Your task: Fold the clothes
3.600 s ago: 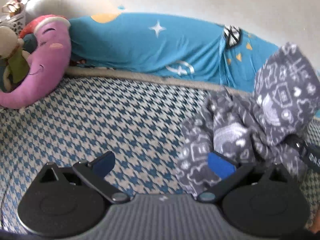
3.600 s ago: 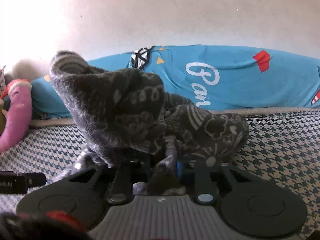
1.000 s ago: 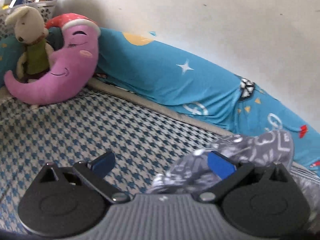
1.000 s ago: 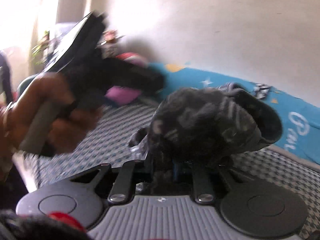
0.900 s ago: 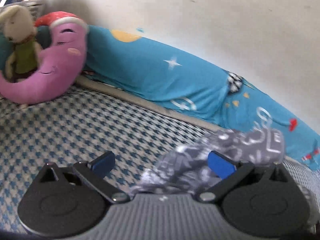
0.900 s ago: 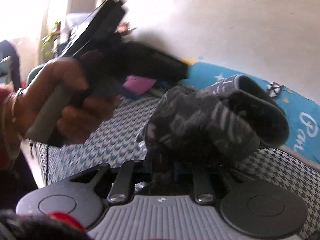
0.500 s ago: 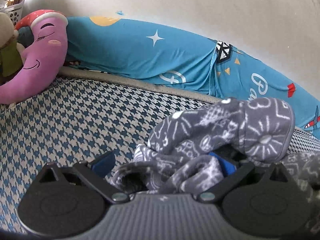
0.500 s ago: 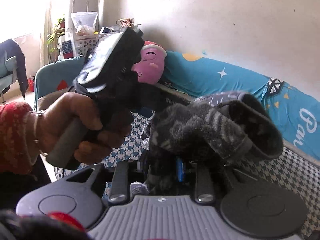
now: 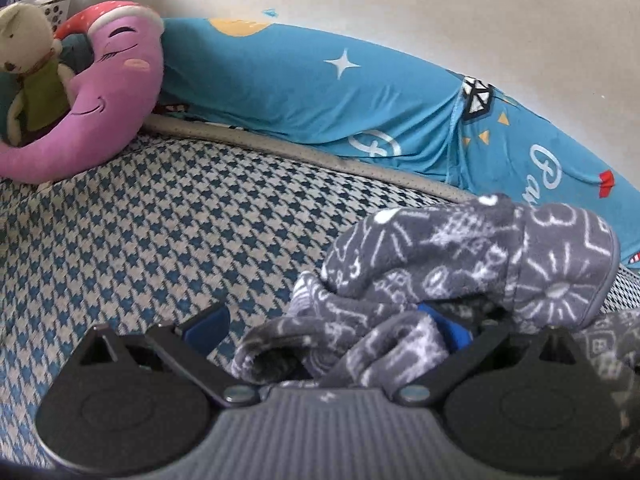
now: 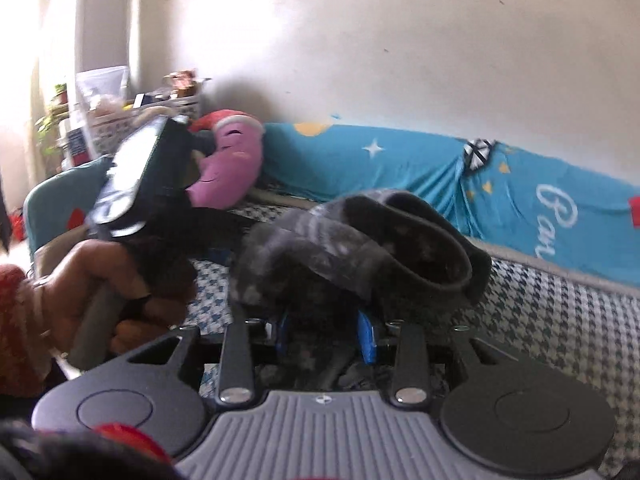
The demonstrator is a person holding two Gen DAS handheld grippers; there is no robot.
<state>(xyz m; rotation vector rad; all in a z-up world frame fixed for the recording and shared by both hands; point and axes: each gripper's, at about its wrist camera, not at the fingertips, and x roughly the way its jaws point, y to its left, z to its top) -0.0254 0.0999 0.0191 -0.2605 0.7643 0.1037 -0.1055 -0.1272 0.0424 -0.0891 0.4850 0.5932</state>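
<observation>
Advanced into grey white-patterned fleece garment: left gripper spread wide, cloth bunched between fingers; right gripper clenched on it.

Grey fleece garment with white doodle print | blue-and-cream houndstooth bed cover | turquoise star-printed bolster | pink moon-shaped plush cushion

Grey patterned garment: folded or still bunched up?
Bunched, not folded. The grey garment sits in rumpled loops between the open left gripper, and the right gripper is shut on another crumpled part.
</observation>
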